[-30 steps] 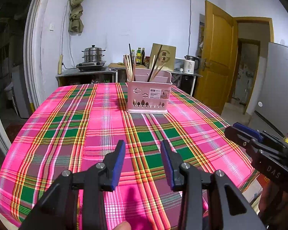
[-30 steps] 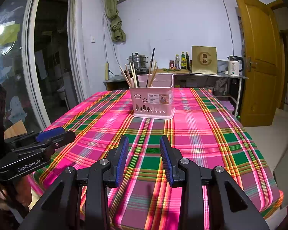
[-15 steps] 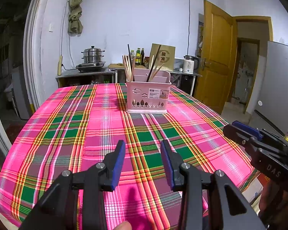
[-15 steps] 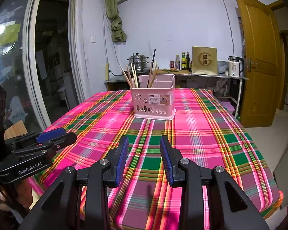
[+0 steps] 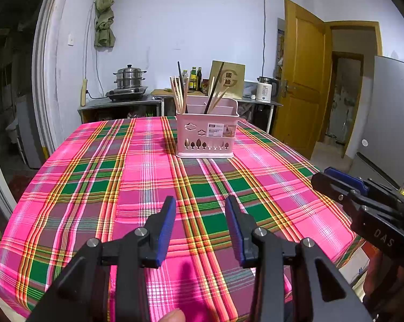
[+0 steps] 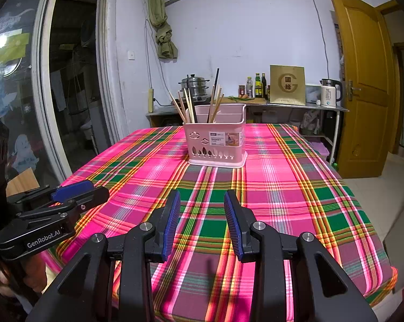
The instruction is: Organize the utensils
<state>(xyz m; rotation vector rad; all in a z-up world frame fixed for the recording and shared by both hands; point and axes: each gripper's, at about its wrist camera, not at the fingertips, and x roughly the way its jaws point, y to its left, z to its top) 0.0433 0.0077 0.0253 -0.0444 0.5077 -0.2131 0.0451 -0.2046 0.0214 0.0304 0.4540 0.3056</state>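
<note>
well beyond left claw (image 5: 199, 206): basket (image 5: 206, 134)

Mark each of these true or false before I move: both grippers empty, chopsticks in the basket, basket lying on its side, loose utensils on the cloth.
1. Both the left gripper and the right gripper are open and hold nothing. True.
2. Chopsticks stand in the pink basket. True.
3. The basket lies tipped on its side. False: it stands upright on the plaid tablecloth.
4. Loose utensils lie on the cloth near the grippers. False: none show there.
</note>
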